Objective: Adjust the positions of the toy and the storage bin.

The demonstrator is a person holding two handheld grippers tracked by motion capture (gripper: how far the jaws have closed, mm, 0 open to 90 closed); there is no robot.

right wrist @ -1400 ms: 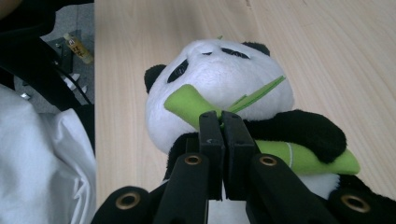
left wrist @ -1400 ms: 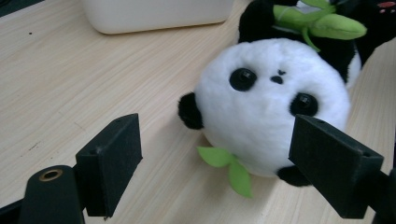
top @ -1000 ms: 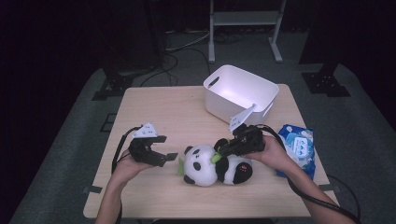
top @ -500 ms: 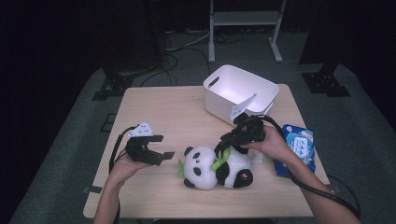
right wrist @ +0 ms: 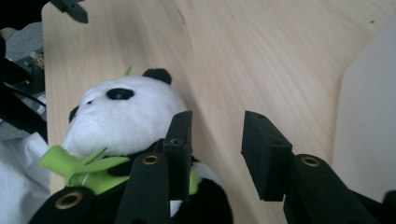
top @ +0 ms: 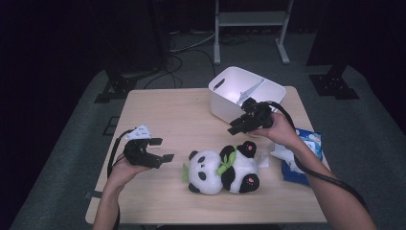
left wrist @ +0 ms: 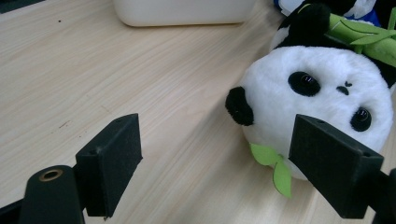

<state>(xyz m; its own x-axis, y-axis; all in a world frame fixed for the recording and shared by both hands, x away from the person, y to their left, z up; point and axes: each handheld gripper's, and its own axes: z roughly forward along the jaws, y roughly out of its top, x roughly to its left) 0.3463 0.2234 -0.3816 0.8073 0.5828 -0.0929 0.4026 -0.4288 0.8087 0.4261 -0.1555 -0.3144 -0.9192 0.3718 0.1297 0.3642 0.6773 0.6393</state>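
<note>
— Where's the panda [top: 221, 171] now?

— Lying on its side on the bench [top: 172, 115], near the front edge, between the two hands. From the high view you get the whole toy, with the green bamboo sprig [top: 225, 164] across its middle.

— And close up?

— The left gripper view shows its face [left wrist: 322, 100] straight on, eyes and nose. The left gripper [top: 154, 152] sits just beside the head, fingers [left wrist: 112, 163] spread with bare wood between them.

— The right one?

— The right gripper [top: 237, 127] is above the panda, by the white tub [top: 230, 103]. Its fingers [right wrist: 264, 154] have just been opening; nothing between them, the toy let go. The blue packet [top: 301, 158] lies at the right edge.
</note>
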